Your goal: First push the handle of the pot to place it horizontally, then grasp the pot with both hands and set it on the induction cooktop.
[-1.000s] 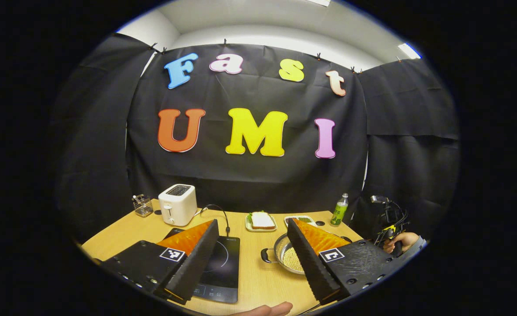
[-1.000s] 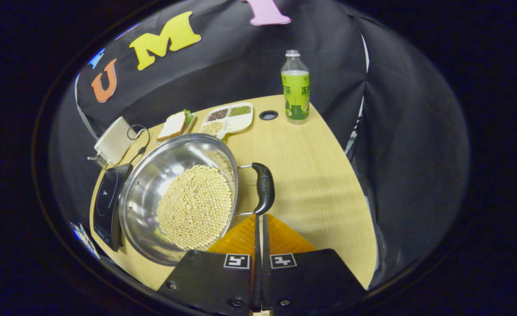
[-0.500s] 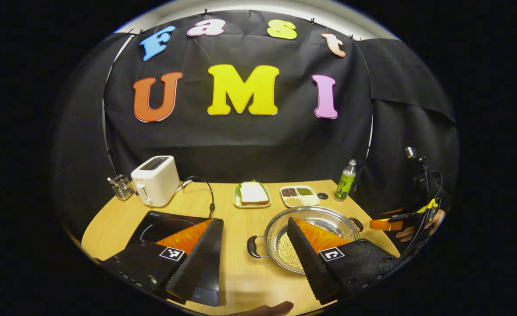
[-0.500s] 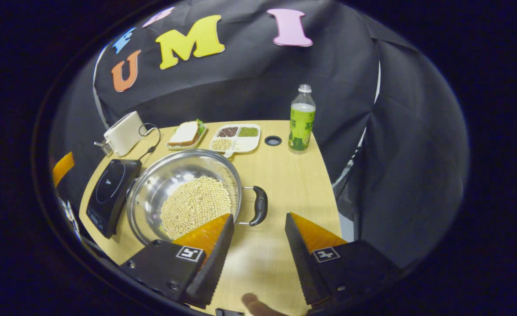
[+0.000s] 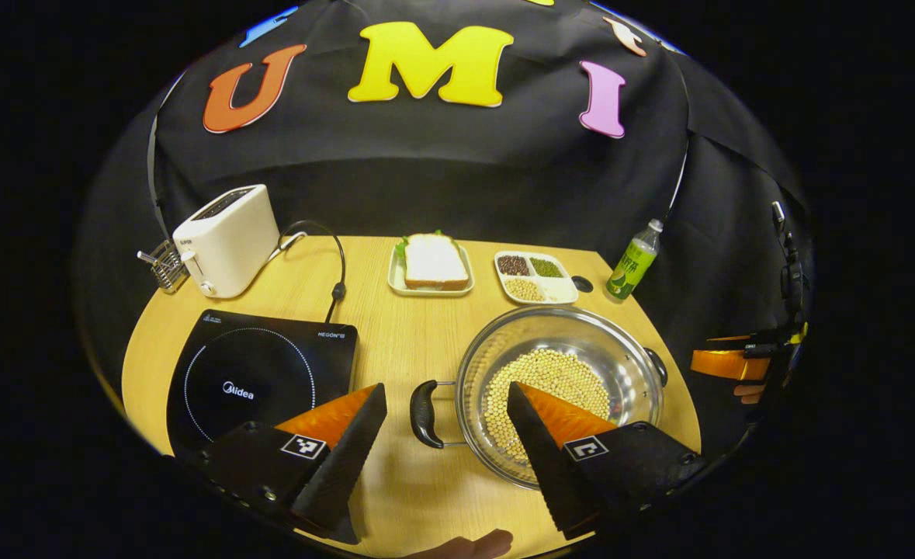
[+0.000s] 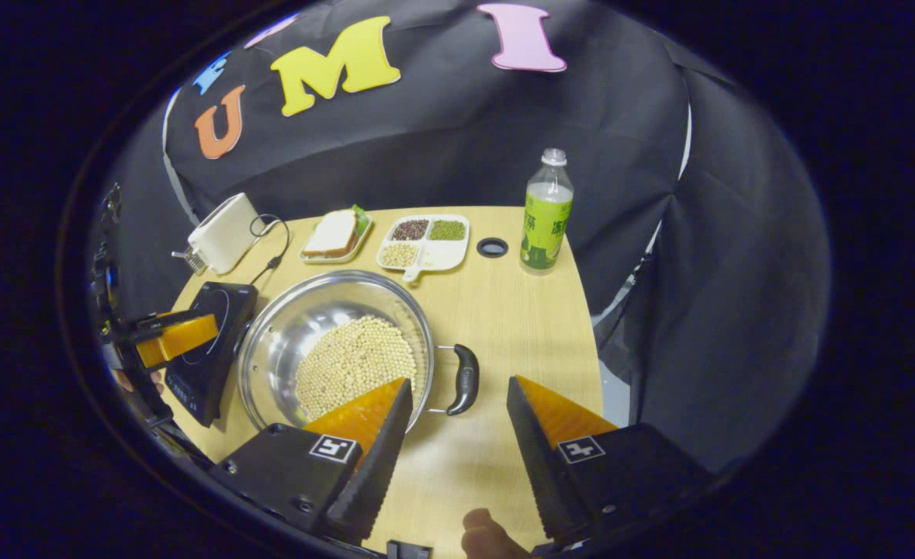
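Note:
A steel pot (image 5: pixel 504 341) half full of pale beans stands on the wooden table, right of the black induction cooktop (image 5: pixel 259 373). Its two black handles point left (image 5: pixel 424 402) and right (image 5: pixel 659 365). My left gripper (image 5: pixel 446 390) hovers open, and the left handle lies just beyond the gap between its fingers. In the right gripper view the pot (image 6: pixel 294 326) is ahead on the left. My right gripper (image 6: pixel 458 383) is open with the right handle (image 6: pixel 466 379) just ahead of the gap. Neither gripper touches the pot. Each gripper also appears far off, the right gripper (image 5: pixel 725 363) and the left gripper (image 6: pixel 178 338).
At the back of the table stand a white toaster (image 5: pixel 228 241) with its cable, a sandwich plate (image 5: pixel 430 268), a divided dish of grains (image 5: pixel 535 276) and a green bottle (image 5: pixel 635 260). The table's right edge runs close to the pot.
My right gripper was shut with its tips at the pot's right handle; it has opened and drawn back. My left gripper has tilted down and come nearer the left handle.

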A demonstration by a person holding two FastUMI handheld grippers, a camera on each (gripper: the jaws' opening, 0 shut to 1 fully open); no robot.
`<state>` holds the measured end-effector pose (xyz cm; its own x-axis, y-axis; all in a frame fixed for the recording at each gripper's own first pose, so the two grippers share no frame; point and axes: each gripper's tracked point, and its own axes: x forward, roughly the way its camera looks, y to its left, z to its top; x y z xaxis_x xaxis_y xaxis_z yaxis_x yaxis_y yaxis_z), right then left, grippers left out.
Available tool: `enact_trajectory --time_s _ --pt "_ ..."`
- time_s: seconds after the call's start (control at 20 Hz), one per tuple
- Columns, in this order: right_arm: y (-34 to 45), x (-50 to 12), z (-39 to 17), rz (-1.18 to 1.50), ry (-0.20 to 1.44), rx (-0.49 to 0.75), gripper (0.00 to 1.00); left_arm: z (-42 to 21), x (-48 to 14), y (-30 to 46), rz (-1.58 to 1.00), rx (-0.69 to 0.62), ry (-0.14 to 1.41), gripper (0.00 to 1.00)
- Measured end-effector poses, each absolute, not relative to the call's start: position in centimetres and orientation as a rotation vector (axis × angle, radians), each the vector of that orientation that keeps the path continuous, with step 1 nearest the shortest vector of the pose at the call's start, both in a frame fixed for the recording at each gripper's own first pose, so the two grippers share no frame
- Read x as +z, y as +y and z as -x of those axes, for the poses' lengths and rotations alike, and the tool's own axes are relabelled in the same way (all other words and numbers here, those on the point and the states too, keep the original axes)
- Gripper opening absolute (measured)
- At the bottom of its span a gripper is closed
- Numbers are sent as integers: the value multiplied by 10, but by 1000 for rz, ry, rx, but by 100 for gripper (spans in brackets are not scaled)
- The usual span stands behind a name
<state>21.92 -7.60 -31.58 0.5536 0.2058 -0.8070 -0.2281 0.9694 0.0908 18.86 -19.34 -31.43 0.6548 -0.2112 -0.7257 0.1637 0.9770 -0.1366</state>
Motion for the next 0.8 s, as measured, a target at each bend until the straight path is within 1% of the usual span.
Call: enact_trajectory --time_s 0.1,0.25,0.4,0.65,0.8 --pt "-75 -325 -224 11 995 266 80 -193 -328 -192 56 -212 890 95" --pt "-70 -337 -232 -21 1044 287 80 -202 -341 -184 25 -190 938 95" --pt "-63 -349 -236 -59 1084 309 80 -203 -347 -188 59 -214 976 95" --pt "-61 -372 -243 -71 1149 317 79 -197 -362 -194 42 -244 1047 95" --pt "-54 -381 -243 -105 1192 343 78 -196 -375 -194 20 -248 1103 95"
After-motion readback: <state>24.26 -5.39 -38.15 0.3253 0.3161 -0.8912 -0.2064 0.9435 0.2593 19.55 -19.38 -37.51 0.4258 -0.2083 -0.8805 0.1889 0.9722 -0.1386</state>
